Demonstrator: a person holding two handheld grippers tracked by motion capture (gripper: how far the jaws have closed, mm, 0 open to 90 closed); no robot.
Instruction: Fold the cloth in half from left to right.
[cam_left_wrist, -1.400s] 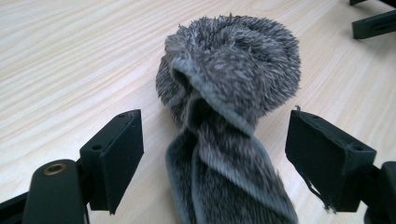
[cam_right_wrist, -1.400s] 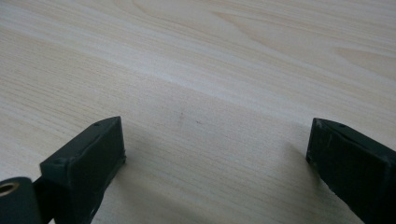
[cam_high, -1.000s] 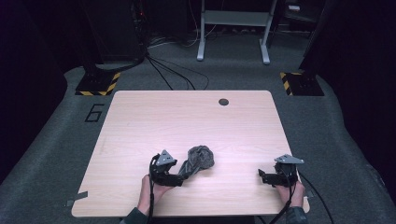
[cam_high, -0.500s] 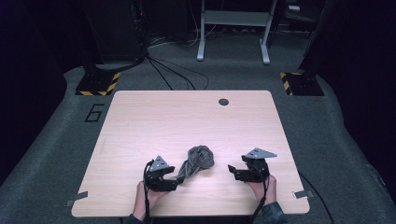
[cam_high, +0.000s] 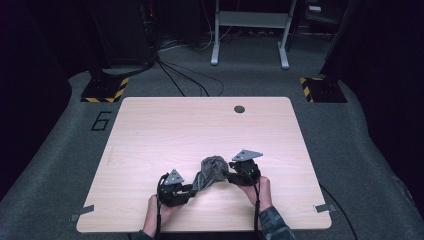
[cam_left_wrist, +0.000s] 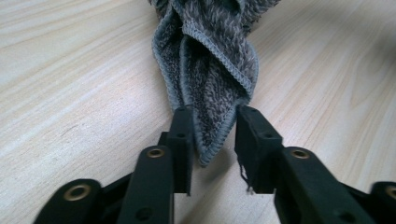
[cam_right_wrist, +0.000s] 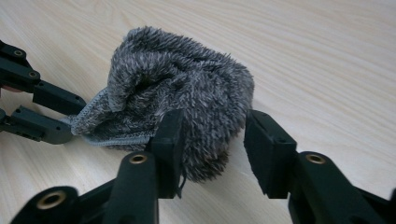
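A crumpled grey terry towel (cam_high: 210, 172), fuzzy with a stitched hem, sits bunched on the pale wood-grain table (cam_high: 165, 125) near its front edge. The left gripper (cam_left_wrist: 212, 135) has just been closing, its black jaws around the towel's tapered corner with a gap on one side. The right gripper (cam_right_wrist: 212, 140), also just closing, straddles the rounded bulk without pinching it.

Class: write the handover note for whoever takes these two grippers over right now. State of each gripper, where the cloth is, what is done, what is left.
Left gripper: jaws have just been closing around a corner of the grey cloth; one pad not yet pressing.
Right gripper: jaws have just been closing around the bunched end; a gap remains.
Cloth: crumpled near the front edge of the table, between both grippers.
Done: both grippers placed at the cloth.
Left: probably close both grips, then lift and spread it.
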